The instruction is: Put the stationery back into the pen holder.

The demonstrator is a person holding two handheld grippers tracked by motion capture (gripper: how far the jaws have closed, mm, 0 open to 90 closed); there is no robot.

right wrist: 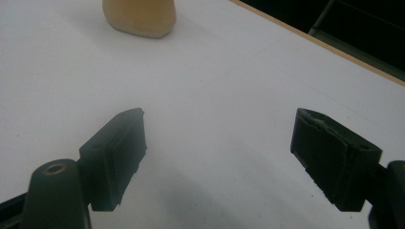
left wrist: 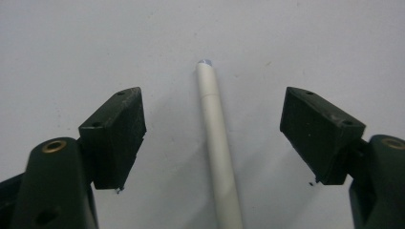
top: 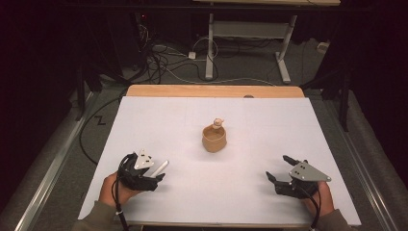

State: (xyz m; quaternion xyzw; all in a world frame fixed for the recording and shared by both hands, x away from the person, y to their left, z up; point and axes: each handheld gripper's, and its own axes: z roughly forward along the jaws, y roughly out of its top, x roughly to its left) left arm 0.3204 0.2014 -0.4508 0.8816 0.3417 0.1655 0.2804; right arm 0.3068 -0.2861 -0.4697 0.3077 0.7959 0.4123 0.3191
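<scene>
My left tongs are spread wide over a white pen lying flat on the counter at about seven o'clock, one jaw on each side, neither touching it. My right tongs gape empty at four o'clock. A tan cup stands at the centre, well apart from both.

The worktop is white and plain, with a light brown wooden edge at the far side. The pen is white, and its tip is a bit blue. The cup is tan, like sand. The left gripper is black with a grey plate on top. The right gripper is black with a grey plate too. Their jaws are black. The sleeves are dull green.
</scene>
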